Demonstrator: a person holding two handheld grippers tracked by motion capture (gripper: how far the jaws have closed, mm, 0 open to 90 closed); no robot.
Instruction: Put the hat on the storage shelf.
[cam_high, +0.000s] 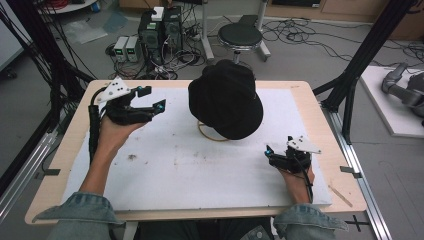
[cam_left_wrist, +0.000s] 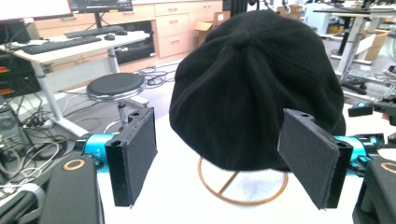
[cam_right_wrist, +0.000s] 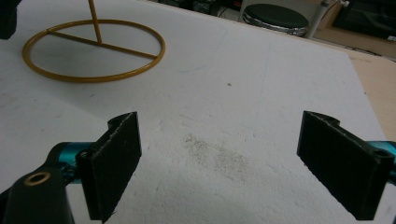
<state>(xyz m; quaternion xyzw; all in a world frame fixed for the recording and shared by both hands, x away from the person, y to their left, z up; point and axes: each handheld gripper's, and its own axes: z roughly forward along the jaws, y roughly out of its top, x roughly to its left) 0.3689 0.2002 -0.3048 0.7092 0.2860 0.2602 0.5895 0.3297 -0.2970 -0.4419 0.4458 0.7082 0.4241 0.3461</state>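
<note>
A pale wooden surface (cam_high: 320, 120) with rounded corners carries a white sheet (cam_high: 200, 165) whose face is matte and slightly grainy, marked with a few grey smudges and dark specks. Near the far middle of the sheet a black cap (cam_high: 226, 98) of soft, felt-like cloth sits on a thin stand (cam_high: 206, 132); the cap is domed, sewn in panels that meet at a small button on its crown, and in the left gripper view it (cam_left_wrist: 252, 84) hangs well above the sheet, covering the top of the stand (cam_left_wrist: 243, 186). The stand is yellow-gold wire, a round ring base crossed by a straight bar with a slim upright rod rising from it, seen bare in the right gripper view (cam_right_wrist: 93, 49). The left gripper (cam_high: 150, 98), black with teal metal joints and a grey three-cornered plate, is held above the far left of the sheet; its jaws stand wide apart with nothing between them, their flat rectangular pads (cam_left_wrist: 140, 154) faced with dark fuzzy fabric and framing the cap from a distance. The right gripper (cam_high: 269, 152), smaller in the high view, lies low at the near right, its jaws likewise wide apart and empty over a grey smudge (cam_right_wrist: 215, 154).
</note>
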